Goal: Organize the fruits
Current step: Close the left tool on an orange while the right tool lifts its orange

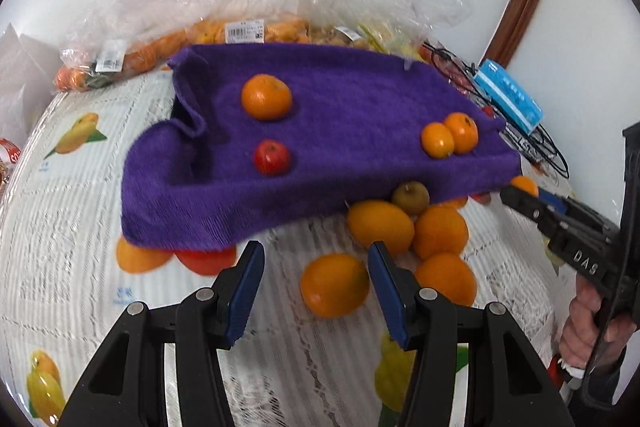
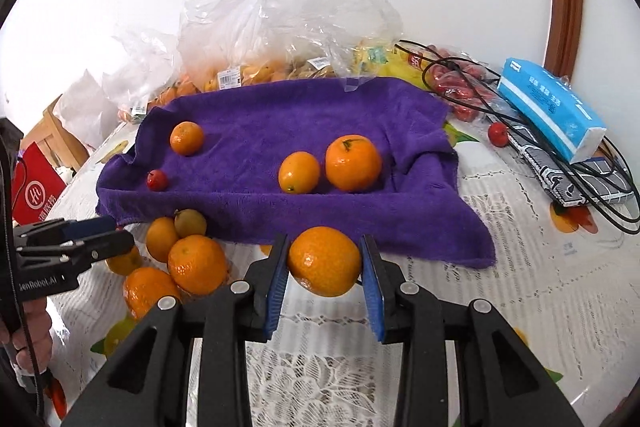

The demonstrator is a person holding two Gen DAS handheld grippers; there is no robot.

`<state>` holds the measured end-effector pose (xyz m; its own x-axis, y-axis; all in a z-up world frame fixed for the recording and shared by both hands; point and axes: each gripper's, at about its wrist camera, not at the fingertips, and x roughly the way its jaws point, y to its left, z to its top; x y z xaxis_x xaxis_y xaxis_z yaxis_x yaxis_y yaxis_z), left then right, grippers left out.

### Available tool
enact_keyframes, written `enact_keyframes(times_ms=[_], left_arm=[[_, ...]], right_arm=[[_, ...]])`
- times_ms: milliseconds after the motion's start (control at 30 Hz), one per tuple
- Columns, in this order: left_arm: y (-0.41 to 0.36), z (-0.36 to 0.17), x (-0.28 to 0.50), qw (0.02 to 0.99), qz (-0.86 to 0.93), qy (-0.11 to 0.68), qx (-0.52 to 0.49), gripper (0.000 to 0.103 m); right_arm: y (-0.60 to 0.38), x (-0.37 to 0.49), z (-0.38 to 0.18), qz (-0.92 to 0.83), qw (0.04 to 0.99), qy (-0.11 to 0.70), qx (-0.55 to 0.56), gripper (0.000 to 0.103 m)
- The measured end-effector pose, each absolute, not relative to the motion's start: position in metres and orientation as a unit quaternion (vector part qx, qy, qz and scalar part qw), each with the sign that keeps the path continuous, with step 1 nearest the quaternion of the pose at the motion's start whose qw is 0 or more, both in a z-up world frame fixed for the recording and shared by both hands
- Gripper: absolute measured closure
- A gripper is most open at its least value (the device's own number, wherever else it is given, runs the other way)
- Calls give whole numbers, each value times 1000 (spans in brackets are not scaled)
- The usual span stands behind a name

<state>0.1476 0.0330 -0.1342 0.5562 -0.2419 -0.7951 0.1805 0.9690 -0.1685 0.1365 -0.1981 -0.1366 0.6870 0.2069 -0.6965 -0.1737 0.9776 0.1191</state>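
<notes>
The right gripper (image 2: 324, 263) is closed on an orange (image 2: 323, 261); its two blue pads press on the two sides of the fruit, and the fruit is held just in front of the near edge of the purple towel (image 2: 256, 131). The left gripper (image 1: 316, 287) stands with its jaws apart and nothing is between them. It hangs over the tablecloth (image 1: 72, 227), in front of the near edge of the purple towel, and one loose orange (image 1: 334, 285) shows through the gap between its fingers, lying on the cloth below.

On the purple towel there are four fruits: a large mandarin (image 2: 353, 163) and a smaller oval citrus (image 2: 299, 172) touching each other on the right part, one orange fruit (image 2: 186, 137) on the left part near the back, and a small red fruit (image 2: 157, 180) near the left front edge.

In front of the left corner of the towel lies a heap of fruits (image 2: 188, 255) close together on the tablecloth: several oranges and one greenish-brown fruit (image 2: 191, 222) that is just beside the towel edge.

Behind the towel there are clear plastic bags (image 2: 280, 15) with more fruit inside. To the right of the towel lie a blue tissue pack (image 2: 550, 107), black cables (image 2: 460, 83) and one small red fruit (image 2: 497, 133) alone on the tablecloth.
</notes>
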Motion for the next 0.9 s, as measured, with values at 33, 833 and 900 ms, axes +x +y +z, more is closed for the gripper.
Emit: enact_keyframes(times_ms=[33, 833, 900], left_arm=[[31, -137, 146, 880, -120, 458, -29, 51], [30, -137, 124, 892, -58, 448, -4, 69], [30, -134, 122, 894, -56, 445, -8, 69]], right_arm=[[-199, 135, -136, 105, 919, 380, 22, 69], [-202, 114, -137, 128, 920, 369, 24, 69], [-203, 111, -136, 131, 920, 370, 25, 69]])
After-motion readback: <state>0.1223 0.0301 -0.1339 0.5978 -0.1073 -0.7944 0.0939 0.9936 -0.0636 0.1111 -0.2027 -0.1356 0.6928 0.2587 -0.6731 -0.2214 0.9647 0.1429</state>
